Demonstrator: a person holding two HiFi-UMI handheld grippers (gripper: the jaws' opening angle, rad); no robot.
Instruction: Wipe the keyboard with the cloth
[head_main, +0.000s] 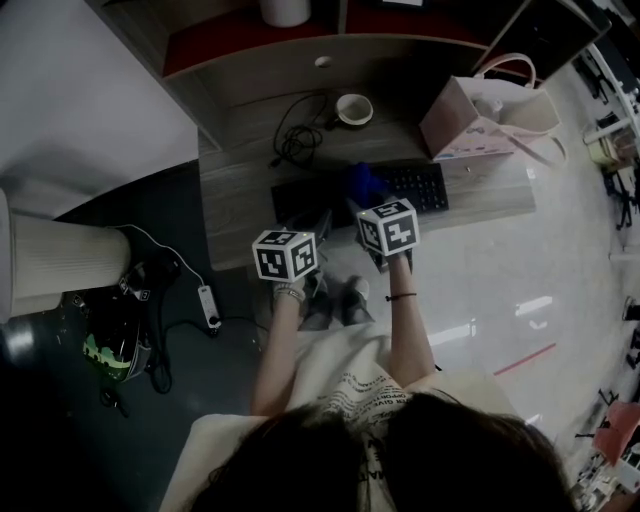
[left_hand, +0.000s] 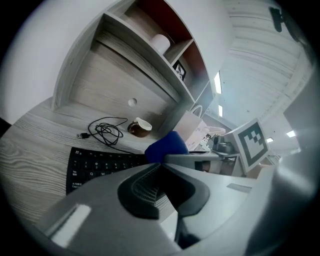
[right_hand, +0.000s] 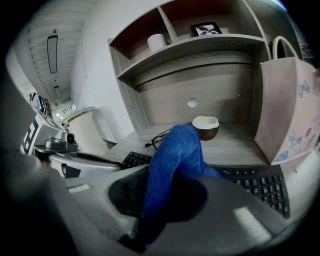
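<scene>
A black keyboard (head_main: 405, 188) lies on the wooden desk (head_main: 240, 185), parallel to its front edge. My right gripper (head_main: 364, 204) is shut on a blue cloth (head_main: 365, 182), which bunches up over the keyboard's middle. In the right gripper view the cloth (right_hand: 175, 155) rises from between the jaws, with the keys (right_hand: 257, 182) to its right. My left gripper (head_main: 318, 226) hovers over the keyboard's left end, close beside the right one. Its jaws are shut with nothing between them; its own view shows the keyboard (left_hand: 95, 165) below and the cloth (left_hand: 167, 146) just ahead.
Behind the keyboard lie a coiled black cable (head_main: 298, 130) and a brown cup (head_main: 353, 108). A pink tote bag (head_main: 480, 115) stands at the desk's right. Shelves with a white roll (head_main: 285, 10) rise at the back. On the floor at the left are a power strip (head_main: 209, 305) and a white bin (head_main: 55, 262).
</scene>
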